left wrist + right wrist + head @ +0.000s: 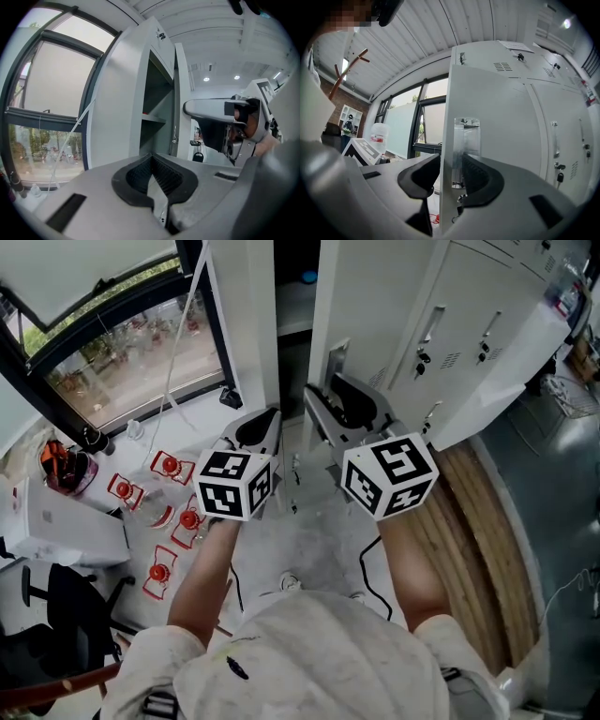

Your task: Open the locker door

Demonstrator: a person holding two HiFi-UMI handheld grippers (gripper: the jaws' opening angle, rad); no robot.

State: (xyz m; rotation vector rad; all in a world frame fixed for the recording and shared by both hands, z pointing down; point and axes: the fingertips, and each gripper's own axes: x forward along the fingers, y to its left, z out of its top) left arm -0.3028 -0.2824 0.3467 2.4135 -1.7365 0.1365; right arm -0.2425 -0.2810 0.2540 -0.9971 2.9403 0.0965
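Observation:
The white locker door (497, 117) stands partly open, edge-on to me, with a metal handle plate (466, 150) near its free edge. My right gripper (450, 176) straddles that edge; one pad lies beside the handle plate, the other stands slightly off the door's inner face, so it is open. From the head view the right gripper (328, 413) is at the door (375, 296), just below the handle plate (336, 357). My left gripper (267, 420) hovers beside it in front of the dark locker opening (157, 108). The left gripper (152, 176) is shut and holds nothing.
More closed lockers (469, 343) with keys run to the right. A large window (122, 352) fills the left. Several red-capped water bottles (169, 512) lie on the floor, a black chair (56, 606) at lower left, a wooden floor strip (478, 540) at right.

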